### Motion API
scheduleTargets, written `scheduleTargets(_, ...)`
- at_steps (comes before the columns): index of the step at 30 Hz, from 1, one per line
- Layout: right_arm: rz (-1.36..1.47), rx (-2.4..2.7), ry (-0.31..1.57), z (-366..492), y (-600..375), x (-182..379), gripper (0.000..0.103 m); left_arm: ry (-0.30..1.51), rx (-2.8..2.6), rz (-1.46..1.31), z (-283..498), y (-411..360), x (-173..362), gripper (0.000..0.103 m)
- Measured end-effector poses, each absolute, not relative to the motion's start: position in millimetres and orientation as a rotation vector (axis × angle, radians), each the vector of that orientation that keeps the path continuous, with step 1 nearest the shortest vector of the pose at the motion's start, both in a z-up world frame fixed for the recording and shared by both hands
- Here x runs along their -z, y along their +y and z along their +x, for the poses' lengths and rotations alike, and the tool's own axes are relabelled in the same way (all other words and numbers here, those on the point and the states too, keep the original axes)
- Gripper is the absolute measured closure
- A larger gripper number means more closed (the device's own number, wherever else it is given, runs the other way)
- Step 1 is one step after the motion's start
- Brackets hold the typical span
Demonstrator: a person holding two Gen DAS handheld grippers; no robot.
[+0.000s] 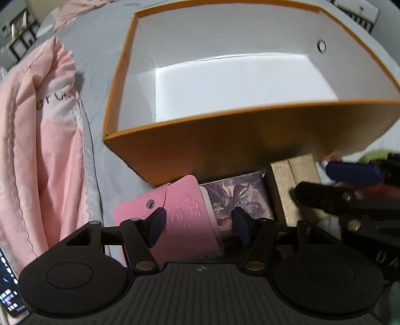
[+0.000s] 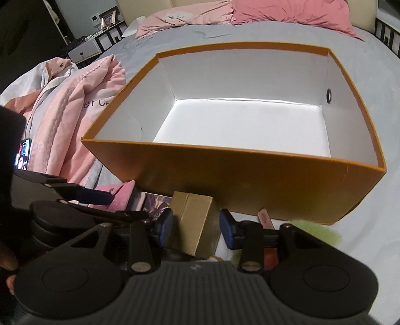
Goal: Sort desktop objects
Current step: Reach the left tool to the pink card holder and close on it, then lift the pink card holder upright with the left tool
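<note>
A: What carries everything here?

B: A bed with a smooth grey sheet.

A: And what rests straight on it?

B: A big open orange cardboard box with a white inside, in the middle. Left of it a bunched pink quilt. Just before the box's near wall lie a pink embossed wallet with a snap, a purple printed card partly under the wallet, and a small gold paper box.

A: Anything else?

B: A lit phone at the left edge; pink pillows at the far end.
</note>
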State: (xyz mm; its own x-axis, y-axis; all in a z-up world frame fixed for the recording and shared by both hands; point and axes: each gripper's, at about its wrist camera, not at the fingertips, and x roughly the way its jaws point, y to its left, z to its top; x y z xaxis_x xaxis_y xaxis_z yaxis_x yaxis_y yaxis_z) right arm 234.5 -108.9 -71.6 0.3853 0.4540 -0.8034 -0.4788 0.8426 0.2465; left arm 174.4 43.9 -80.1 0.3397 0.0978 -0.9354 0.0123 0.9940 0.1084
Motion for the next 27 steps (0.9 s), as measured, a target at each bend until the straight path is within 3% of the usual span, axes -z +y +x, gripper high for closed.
scheduleTargets(1, -0.023, -0.593, 1.018, 235.2, -109.7, 72.6, 0.058, 1.22, -0.058, 0.123, 172.4, 41.9, 81.3, 0.037)
scheduleTargets(3, -0.016, -0.592, 1.023, 235.6, -109.3, 73.3, 0.057, 1.207, -0.085, 0.152, 168.7, 42.3, 79.8, 0.058)
scheduleTargets(11, -0.024, -0.648, 0.942, 221.9, -103.8, 55.4, 0.057, 1.172, -0.069, 0.083, 154.8, 57.8, 55.7, 0.082)
scheduleTargets(14, -0.02, -0.703, 0.933, 218.8, -94.3, 50.7, 0.058, 1.156, -0.069, 0.059, 151.0, 65.4, 46.5, 0.084)
scheduleTargets(19, -0.015, -0.746, 0.967, 215.1, -78.3, 56.5, 0.077, 1.135, -0.09, 0.022, 142.4, 81.1, 32.7, 0.086)
scheduleTargets(27, -0.06, -0.671, 1.066, 219.0, -58.2, 81.0, 0.084, 1.102, -0.179, 0.088, 130.1, 87.2, 18.9, 0.085)
